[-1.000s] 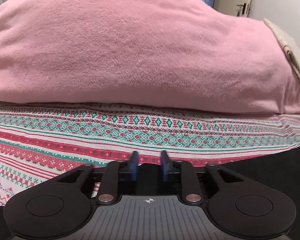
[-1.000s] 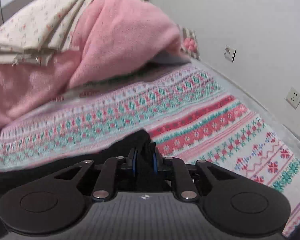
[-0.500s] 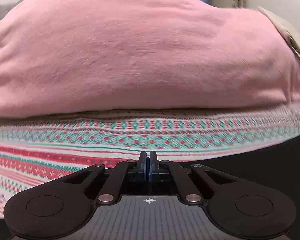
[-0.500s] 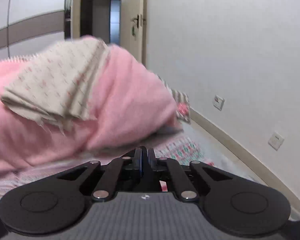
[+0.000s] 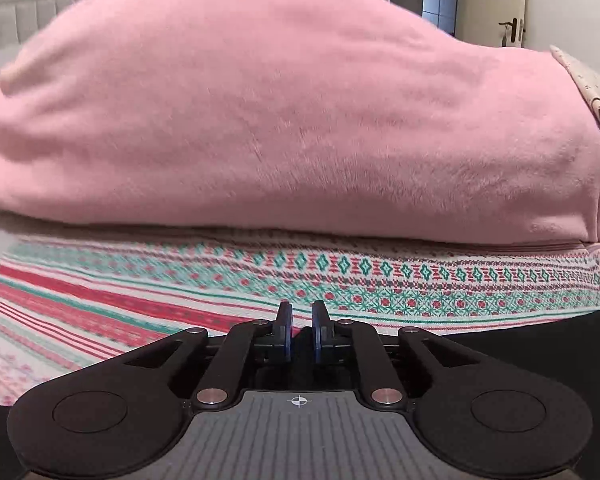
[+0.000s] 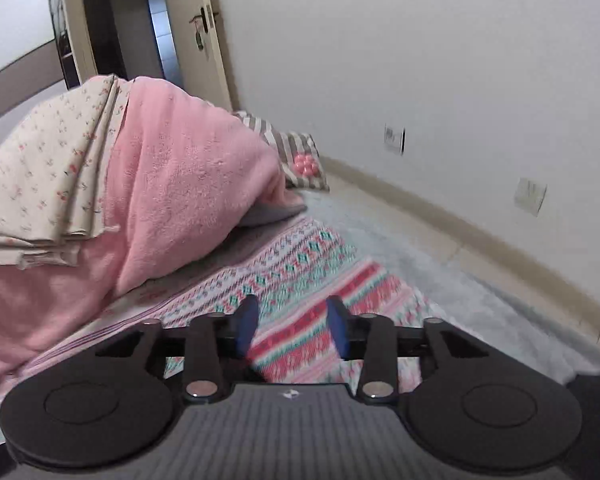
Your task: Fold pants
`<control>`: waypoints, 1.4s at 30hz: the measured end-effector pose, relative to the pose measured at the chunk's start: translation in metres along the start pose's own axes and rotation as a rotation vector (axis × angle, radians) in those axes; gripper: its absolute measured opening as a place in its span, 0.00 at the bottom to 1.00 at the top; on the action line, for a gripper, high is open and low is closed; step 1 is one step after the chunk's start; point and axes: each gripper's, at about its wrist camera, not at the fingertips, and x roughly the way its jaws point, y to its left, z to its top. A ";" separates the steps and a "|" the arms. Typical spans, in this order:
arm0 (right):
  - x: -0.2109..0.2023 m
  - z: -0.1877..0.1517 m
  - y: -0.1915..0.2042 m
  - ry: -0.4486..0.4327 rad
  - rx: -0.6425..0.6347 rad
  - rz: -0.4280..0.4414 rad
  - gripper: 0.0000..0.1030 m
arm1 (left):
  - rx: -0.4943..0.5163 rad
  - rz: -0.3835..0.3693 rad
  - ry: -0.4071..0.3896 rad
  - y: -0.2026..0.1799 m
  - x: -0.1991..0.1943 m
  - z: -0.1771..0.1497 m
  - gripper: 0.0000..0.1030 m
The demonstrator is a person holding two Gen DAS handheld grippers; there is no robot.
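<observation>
The black pants show as a dark strip at the lower right of the left wrist view, lying on the patterned bedspread. My left gripper sits just above the pants' edge, its jaws a narrow gap apart with nothing between them. In the right wrist view my right gripper is wide open and empty over the bedspread. A dark patch that may be the pants shows at the far lower right.
A large pink blanket is piled across the bed behind both grippers, with a folded floral cloth on top. A striped cushion lies by the wall. The wall with sockets runs along the right; a door stands behind.
Both grippers were shut half a second ago and are open now; the right one opened wide and let go of the black fabric. The right view swung down towards the bedspread.
</observation>
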 end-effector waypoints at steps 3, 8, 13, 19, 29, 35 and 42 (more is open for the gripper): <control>-0.008 -0.014 -0.028 0.116 0.098 0.028 0.61 | -0.066 -0.017 0.035 0.011 -0.025 -0.001 0.18; -0.031 -0.061 -0.064 0.335 0.381 0.211 0.61 | -0.176 -0.079 0.136 0.029 -0.076 -0.021 0.31; -0.036 -0.119 -0.034 0.494 0.492 0.366 0.62 | -0.229 -0.244 0.205 0.015 -0.106 -0.054 0.32; -0.027 -0.148 -0.011 0.470 0.585 0.380 0.69 | -0.223 -0.320 0.301 -0.015 -0.097 -0.083 0.38; -0.036 -0.117 0.032 0.194 0.547 0.408 0.69 | -0.228 -0.290 0.309 -0.006 -0.091 -0.081 0.46; -0.050 -0.105 0.099 0.147 0.090 0.352 0.69 | -0.223 -0.281 0.341 -0.009 -0.081 -0.081 0.48; -0.061 -0.094 0.035 0.133 0.280 0.251 0.68 | -0.207 -0.300 0.353 -0.009 -0.079 -0.077 0.52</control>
